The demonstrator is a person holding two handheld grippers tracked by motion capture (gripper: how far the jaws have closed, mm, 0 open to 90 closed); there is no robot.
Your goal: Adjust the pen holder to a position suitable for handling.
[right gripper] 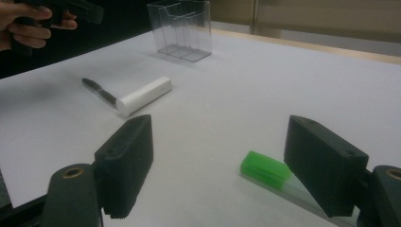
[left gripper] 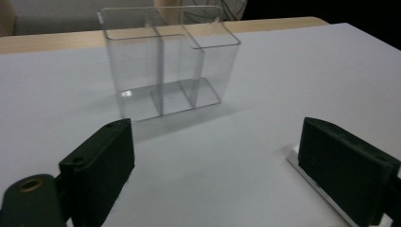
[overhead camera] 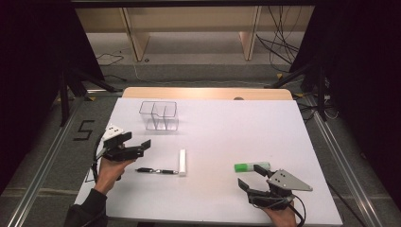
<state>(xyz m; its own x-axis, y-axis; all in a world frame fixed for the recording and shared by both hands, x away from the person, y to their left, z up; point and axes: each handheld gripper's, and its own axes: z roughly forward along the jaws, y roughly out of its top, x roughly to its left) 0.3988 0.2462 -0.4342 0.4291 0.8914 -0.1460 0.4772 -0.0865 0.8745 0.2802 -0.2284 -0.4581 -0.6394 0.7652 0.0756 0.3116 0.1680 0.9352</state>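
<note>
A white table (overhead camera: 213,137) is seen from above, with a gripper held at each side. The left gripper (overhead camera: 135,143) is held by a hand (overhead camera: 111,172) near the table's left edge. Its jaws are wide apart and nothing is held between them. In the left gripper view, a clear box (left gripper: 168,66) with dividers is seen standing upright ahead of the jaws, well apart from them. A bit of something white is seen under the right jaw there, but most of it is hidden.

The right gripper (overhead camera: 249,176) is held low at the near right of the table. Its jaws are also wide open and hold nothing. A green marker (overhead camera: 251,166) lies flat on the table just beside the far jaw. In the right gripper view, its clear end is partly hidden behind the jaw, so it cannot be told if they touch.

A white stick (overhead camera: 182,162) and a black pen (overhead camera: 155,170) lie in the middle of the table, ends close together. The pen is thin and hard to make out.
</note>
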